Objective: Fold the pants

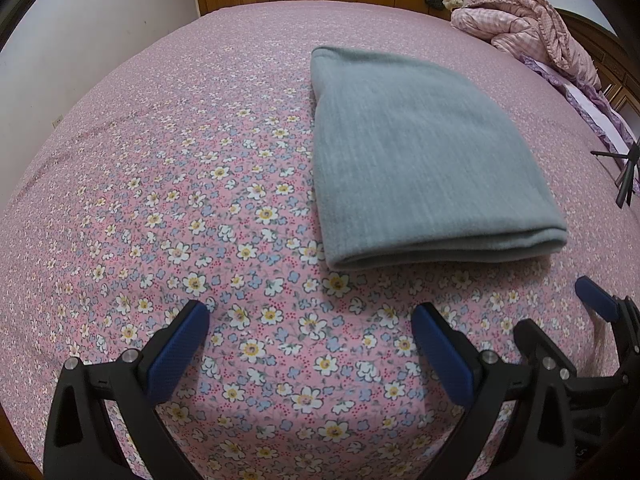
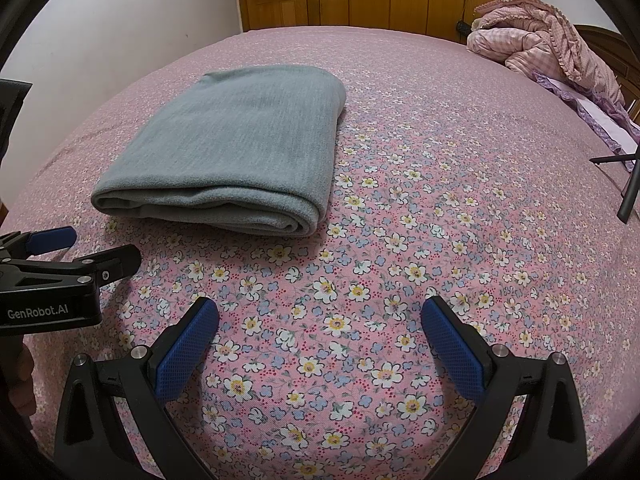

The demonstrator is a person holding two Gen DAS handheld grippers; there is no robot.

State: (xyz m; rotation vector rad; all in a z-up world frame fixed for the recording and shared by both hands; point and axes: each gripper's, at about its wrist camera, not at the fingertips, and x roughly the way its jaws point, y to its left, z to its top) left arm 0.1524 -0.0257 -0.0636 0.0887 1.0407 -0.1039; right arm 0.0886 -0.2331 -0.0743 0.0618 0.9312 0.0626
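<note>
The grey pants (image 1: 420,160) are lying folded on the bed (image 1: 160,200), with the left gripper (image 1: 310,344) and right gripper (image 2: 320,336) hovering near them, jaws wide and empty, suggesting folding is complete.

Plenty of room on the bed sheet (image 1: 160,208). The whole near strip in front of the left gripper (image 1: 310,320) and right gripper (image 2: 320,314) is bare floral fabric, nothing lying between their spread fingers. The one lump in the middle is the folded pants (image 1: 420,160), flat and low, with open sheet on every side, so either gripper could come at them from the near edge or the sides. The two grippers sit just beside each other, so that's the tight spot. Far right corner is blocked by a heaped pink quilt (image 2: 540,44), and a black tripod leg (image 2: 630,192) pokes in at the right edge.
</note>
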